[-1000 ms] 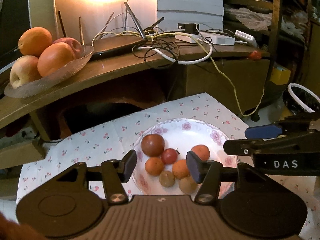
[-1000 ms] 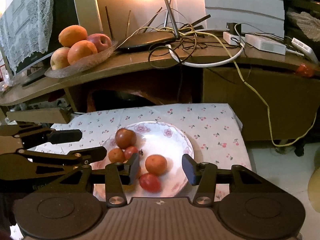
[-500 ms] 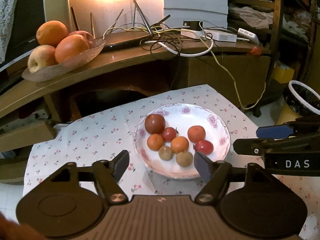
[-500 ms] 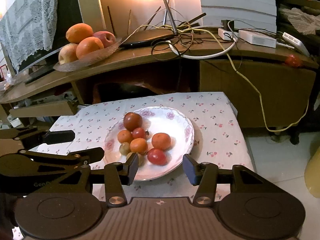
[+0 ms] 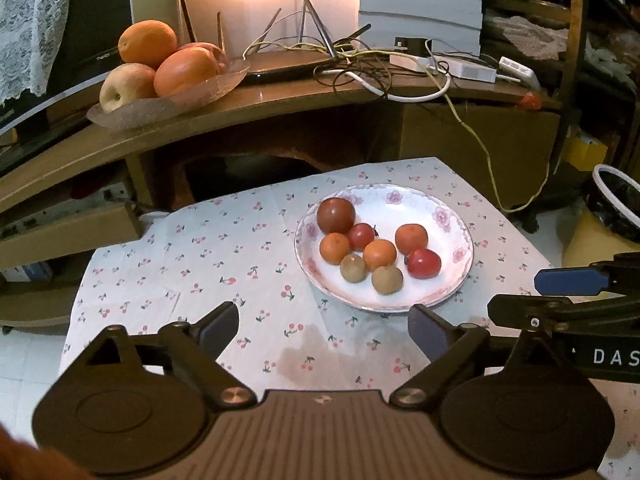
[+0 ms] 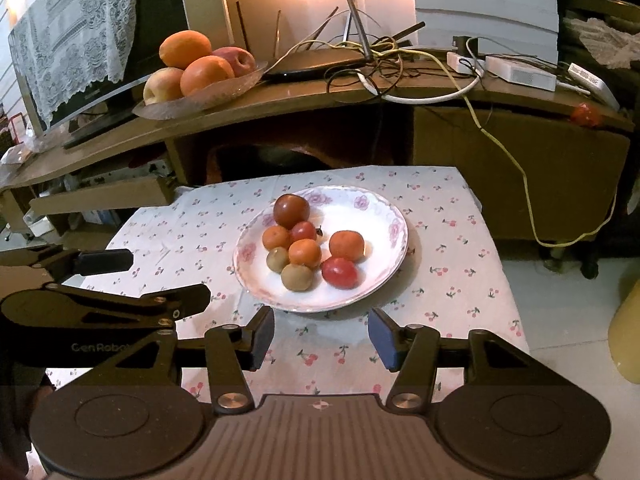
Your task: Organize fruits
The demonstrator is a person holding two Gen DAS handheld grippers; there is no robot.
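Observation:
A white floral plate (image 5: 452, 216) (image 6: 360, 208) sits on a cherry-print cloth and holds several small fruits: a dark tomato (image 5: 336, 215) (image 6: 291, 211), orange fruits, two red tomatoes and two brownish-green ones. My left gripper (image 5: 322, 330) is open and empty, held above the cloth in front of the plate. My right gripper (image 6: 321, 336) is open and empty, just in front of the plate's near rim. Each gripper shows at the edge of the other's view.
A glass dish (image 5: 192, 98) (image 6: 224, 90) with oranges and apples stands on the wooden shelf behind. Tangled cables and a router (image 5: 304, 66) lie beside it. A small red fruit (image 6: 585, 114) sits at the shelf's right end. A bin (image 5: 616, 208) stands at right. A wet stain (image 5: 308, 354) marks the cloth.
Both grippers have pulled back and away from the plate, so all its fruits now show. The left gripper's jaws have opened wider.

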